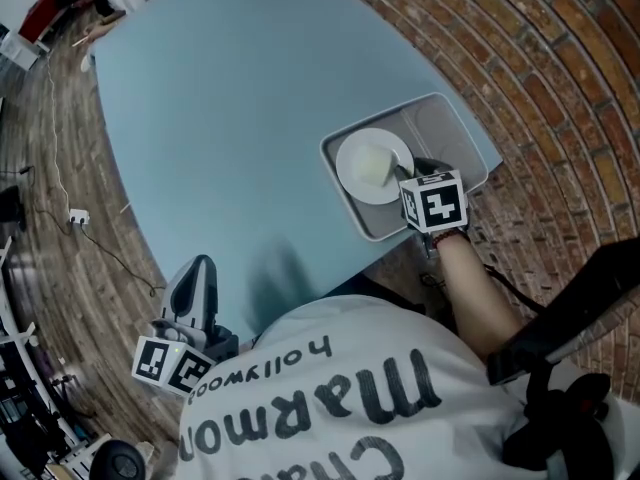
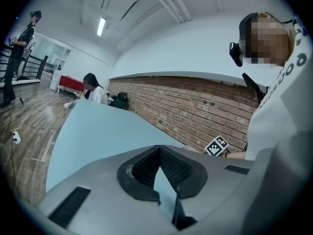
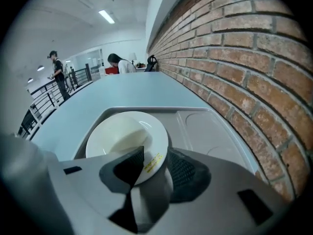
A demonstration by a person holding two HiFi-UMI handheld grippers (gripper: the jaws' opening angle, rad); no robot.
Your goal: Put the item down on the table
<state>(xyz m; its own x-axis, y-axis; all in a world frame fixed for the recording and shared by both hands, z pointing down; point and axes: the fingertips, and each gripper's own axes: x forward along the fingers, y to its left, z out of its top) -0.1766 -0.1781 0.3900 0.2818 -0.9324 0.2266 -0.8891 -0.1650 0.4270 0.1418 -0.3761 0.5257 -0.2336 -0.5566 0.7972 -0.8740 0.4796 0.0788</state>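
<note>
A white plate (image 1: 372, 166) (image 3: 124, 136) lies in the left part of a grey tray (image 1: 440, 128) (image 3: 205, 131) at the right edge of the light blue table (image 1: 240, 118). My right gripper (image 1: 410, 175) (image 3: 155, 153) points down at the plate's near rim. That rim, with a small yellow sticker, sits between the jaws; a gap shows beside the right pad, so the jaws stand open. My left gripper (image 1: 198, 266) (image 2: 159, 151) hangs off the table's near left edge, its tips together and nothing in them.
A brick wall (image 3: 234, 58) runs close along the tray's right side. The tray's right compartment (image 3: 210, 126) holds nothing. A person sits at the table's far end (image 2: 93, 89) and another stands by a railing (image 2: 22, 38). A cable (image 1: 75, 216) lies on the wood floor at left.
</note>
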